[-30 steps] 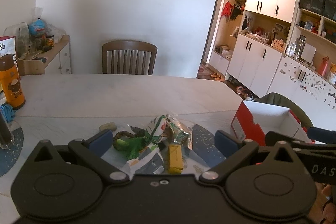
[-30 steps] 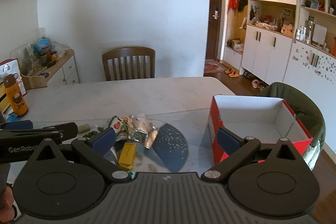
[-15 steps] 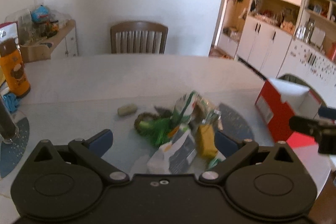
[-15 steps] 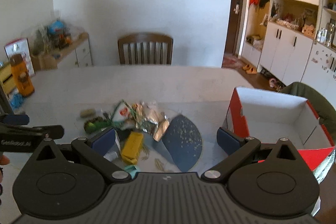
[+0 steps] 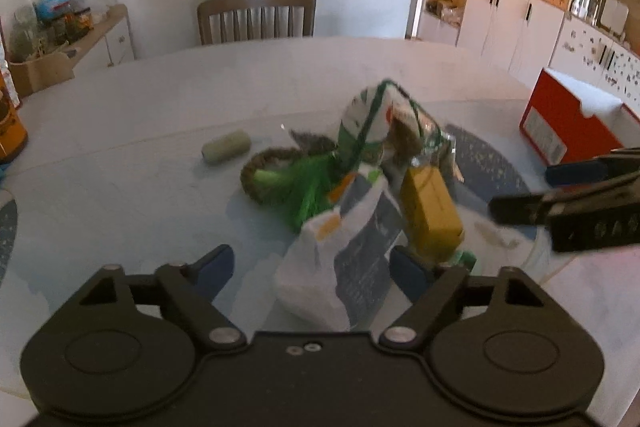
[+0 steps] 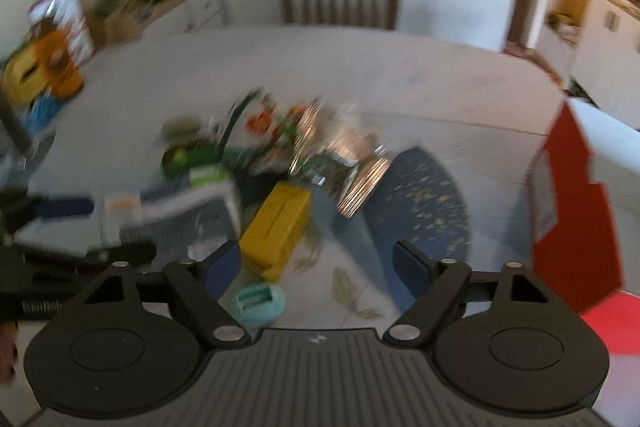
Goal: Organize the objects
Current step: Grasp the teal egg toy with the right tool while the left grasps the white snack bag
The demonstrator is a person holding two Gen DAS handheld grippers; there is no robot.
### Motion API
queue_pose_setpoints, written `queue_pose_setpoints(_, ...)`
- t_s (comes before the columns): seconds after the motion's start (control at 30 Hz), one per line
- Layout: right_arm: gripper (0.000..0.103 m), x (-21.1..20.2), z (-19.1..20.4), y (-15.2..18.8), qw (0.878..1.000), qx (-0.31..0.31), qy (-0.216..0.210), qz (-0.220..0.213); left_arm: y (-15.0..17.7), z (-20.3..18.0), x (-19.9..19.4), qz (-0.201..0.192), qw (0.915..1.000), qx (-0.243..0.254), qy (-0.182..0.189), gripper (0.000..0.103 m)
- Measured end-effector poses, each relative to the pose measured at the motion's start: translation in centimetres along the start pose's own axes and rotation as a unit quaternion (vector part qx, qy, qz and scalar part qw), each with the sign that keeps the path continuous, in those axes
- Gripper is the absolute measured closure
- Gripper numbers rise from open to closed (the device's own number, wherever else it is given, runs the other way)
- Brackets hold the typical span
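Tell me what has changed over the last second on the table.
Both grippers have tipped down and closed in on the clutter pile: the left gripper now hangs over the white packet, the right gripper beside the yellow box. Both remain open, holding nothing. The pile and the red box have not moved.

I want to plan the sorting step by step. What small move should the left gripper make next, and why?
Probably lower the left gripper a little and shut on the white packet. Its jaws are open, the packet lies between them at the near edge of the pile, and the red box stands open to the right.
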State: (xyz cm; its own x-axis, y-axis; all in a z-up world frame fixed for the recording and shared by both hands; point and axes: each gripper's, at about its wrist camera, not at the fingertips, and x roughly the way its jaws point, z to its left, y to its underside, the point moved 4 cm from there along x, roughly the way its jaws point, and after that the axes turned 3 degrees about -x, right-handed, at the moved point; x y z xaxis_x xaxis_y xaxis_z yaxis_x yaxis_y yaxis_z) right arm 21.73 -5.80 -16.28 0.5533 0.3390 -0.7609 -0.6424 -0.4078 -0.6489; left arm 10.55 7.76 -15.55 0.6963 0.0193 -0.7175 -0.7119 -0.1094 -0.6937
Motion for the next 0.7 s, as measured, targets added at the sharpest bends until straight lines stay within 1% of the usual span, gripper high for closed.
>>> queue_pose_setpoints(0.03, 0.031, 0.5, 0.2, 0.3, 1.0, -0.01, -0.008, 0.008, 0.1, 0.0, 0.2, 0.003, 1.0, -0.002, 0.003, 0.022)
queue_pose_setpoints(0.13, 0.038, 1.9, 0.9, 1.3, 0.998, -0.038, -0.034, 0.034, 0.3, 0.2, 0.7, 0.011, 0.9999, -0.003, 0.007, 0.025)
queue_pose_setpoints(0.17, 0.039, 2.0, 1.2, 1.5, 0.997, -0.047, -0.042, 0.038, 0.3, 0.4, 0.9, 0.015, 0.9999, -0.003, 0.006, 0.029)
queue_pose_setpoints(0.23, 0.04, 2.8, 2.0, 1.8, 0.995, -0.066, -0.055, 0.048, 0.2, 0.4, 1.4, 0.02, 0.9998, -0.003, 0.008, 0.035)
queue_pose_setpoints(0.27, 0.043, 3.0, 2.3, 1.9, 0.995, -0.069, -0.059, 0.052, 0.3, 0.5, 1.6, 0.023, 0.9997, -0.003, 0.006, 0.039)
queue_pose_setpoints(0.3, 0.045, 3.3, 2.5, 2.0, 0.994, -0.071, -0.061, 0.055, 0.1, 0.5, 1.8, 0.025, 0.9997, -0.003, 0.006, 0.041)
queue_pose_setpoints(0.37, 0.052, 3.7, 2.9, 2.2, 0.993, -0.072, -0.063, 0.066, 0.1, 0.4, 1.9, 0.027, 0.9995, -0.004, 0.013, 0.048)
queue_pose_setpoints(0.5, 0.058, 3.9, 3.3, 2.4, 0.993, -0.072, -0.063, 0.069, 0.1, 0.0, 1.7, 0.024, 0.9996, 0.006, 0.012, 0.055)
queue_pose_setpoints(0.57, 0.065, 4.0, 3.3, 2.3, 0.993, -0.074, -0.063, 0.069, 0.0, 0.0, 1.6, 0.023, 0.9996, 0.009, 0.015, 0.059)
queue_pose_setpoints(0.7, 0.065, 4.2, 3.3, 2.3, 0.993, -0.071, -0.058, 0.073, -0.1, -0.1, 1.5, 0.022, 0.9995, 0.012, 0.017, 0.065)
